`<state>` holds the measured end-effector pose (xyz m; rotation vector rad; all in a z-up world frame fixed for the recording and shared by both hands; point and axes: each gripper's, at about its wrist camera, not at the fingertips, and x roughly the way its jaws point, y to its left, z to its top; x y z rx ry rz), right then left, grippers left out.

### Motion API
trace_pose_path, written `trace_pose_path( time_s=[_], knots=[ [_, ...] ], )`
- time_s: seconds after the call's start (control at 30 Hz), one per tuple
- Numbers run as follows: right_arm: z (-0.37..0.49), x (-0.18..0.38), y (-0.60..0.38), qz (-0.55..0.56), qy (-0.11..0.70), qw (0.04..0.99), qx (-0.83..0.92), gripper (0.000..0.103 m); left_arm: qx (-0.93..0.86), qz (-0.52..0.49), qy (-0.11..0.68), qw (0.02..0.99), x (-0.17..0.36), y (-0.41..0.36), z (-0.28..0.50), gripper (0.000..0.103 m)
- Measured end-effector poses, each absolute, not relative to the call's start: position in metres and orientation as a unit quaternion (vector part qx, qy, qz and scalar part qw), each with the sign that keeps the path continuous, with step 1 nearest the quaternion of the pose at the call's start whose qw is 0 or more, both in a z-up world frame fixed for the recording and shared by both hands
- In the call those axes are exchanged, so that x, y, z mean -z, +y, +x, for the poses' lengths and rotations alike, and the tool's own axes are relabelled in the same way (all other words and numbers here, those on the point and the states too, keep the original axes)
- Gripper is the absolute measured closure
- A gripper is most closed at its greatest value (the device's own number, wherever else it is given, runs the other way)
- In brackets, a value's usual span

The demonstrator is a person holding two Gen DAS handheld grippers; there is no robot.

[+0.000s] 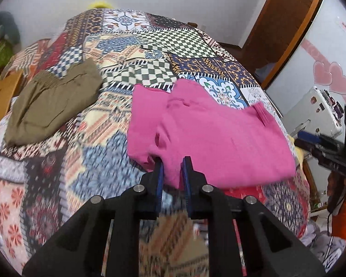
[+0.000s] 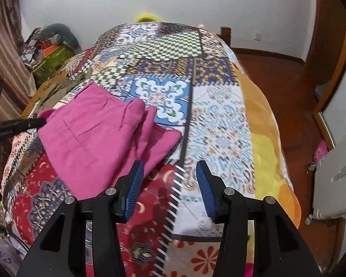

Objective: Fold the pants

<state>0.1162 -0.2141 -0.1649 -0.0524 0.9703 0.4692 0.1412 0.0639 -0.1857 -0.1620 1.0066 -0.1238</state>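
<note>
The pink pants [image 1: 219, 136] lie partly folded on the patchwork bedspread [image 1: 108, 124]. My left gripper [image 1: 173, 164] is shut on the near edge of the pink cloth, which bunches between its blue pads. In the right wrist view the pink pants [image 2: 96, 136] lie to the left, and the left gripper's black finger [image 2: 23, 124] shows at their left edge. My right gripper [image 2: 169, 173] is open and empty, just above the bedspread [image 2: 219, 124], with its left pad close to the pants' near right edge.
Olive-green pants [image 1: 53, 103] lie folded at the left of the bed. A cardboard box [image 1: 0, 106] stands beside them. A white case [image 1: 316, 113] and a wardrobe door are on the right. Wooden floor [image 2: 295, 120] runs along the bed's right side.
</note>
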Motion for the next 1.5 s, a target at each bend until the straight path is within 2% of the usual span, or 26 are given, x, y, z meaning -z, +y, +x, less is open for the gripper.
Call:
trace_pose_path(
  time_s=[0.23, 0.43, 0.5, 0.57, 0.63, 0.8, 1.0, 1.1, 1.13, 1.17, 1.3, 1.5],
  knots=[
    [0.117, 0.161, -0.18, -0.04, 0.448, 0.854, -0.259, 0.059, 0.011, -0.065, 0.487, 0.871, 0.188, 0.077, 0.099, 0.087],
    [0.116, 0.167, -0.163, -0.051, 0.452, 0.847, -0.276, 0.059, -0.008, -0.07, 0.483, 0.873, 0.179, 0.093, 0.099, 0.087],
    [0.115, 0.169, -0.163, -0.051, 0.455, 0.846, -0.275, 0.059, -0.003, -0.076, 0.477, 0.876, 0.174, 0.095, 0.107, 0.083],
    [0.117, 0.17, -0.165, -0.046, 0.458, 0.845, -0.272, 0.059, 0.002, -0.077, 0.47, 0.879, 0.169, 0.094, 0.116, 0.068],
    [0.119, 0.172, -0.167, -0.042, 0.46, 0.846, -0.266, 0.059, 0.016, -0.074, 0.459, 0.885, 0.165, 0.088, 0.127, 0.058],
    [0.123, 0.179, -0.171, -0.033, 0.467, 0.844, -0.263, 0.059, 0.039, -0.074, 0.469, 0.879, 0.177, 0.081, 0.153, 0.058],
    [0.129, 0.196, -0.171, -0.016, 0.483, 0.833, -0.27, 0.059, 0.067, -0.123, 0.509, 0.849, 0.212, 0.087, 0.168, 0.058],
    [0.13, 0.198, -0.169, -0.024, 0.477, 0.835, -0.274, 0.06, 0.085, -0.137, 0.507, 0.847, 0.217, 0.089, 0.162, 0.071],
    [0.13, 0.199, -0.167, -0.026, 0.475, 0.835, -0.277, 0.066, 0.088, -0.137, 0.507, 0.846, 0.217, 0.089, 0.161, 0.076],
    [0.132, 0.2, -0.164, -0.026, 0.477, 0.832, -0.283, 0.071, 0.089, -0.134, 0.507, 0.847, 0.217, 0.088, 0.159, 0.078],
    [0.136, 0.203, -0.156, -0.042, 0.473, 0.834, -0.283, 0.073, 0.09, -0.136, 0.507, 0.847, 0.216, 0.09, 0.148, 0.087],
    [0.149, 0.203, -0.149, -0.05, 0.469, 0.833, -0.288, 0.075, 0.083, -0.155, 0.505, 0.845, 0.216, 0.1, 0.126, 0.091]
  ],
)
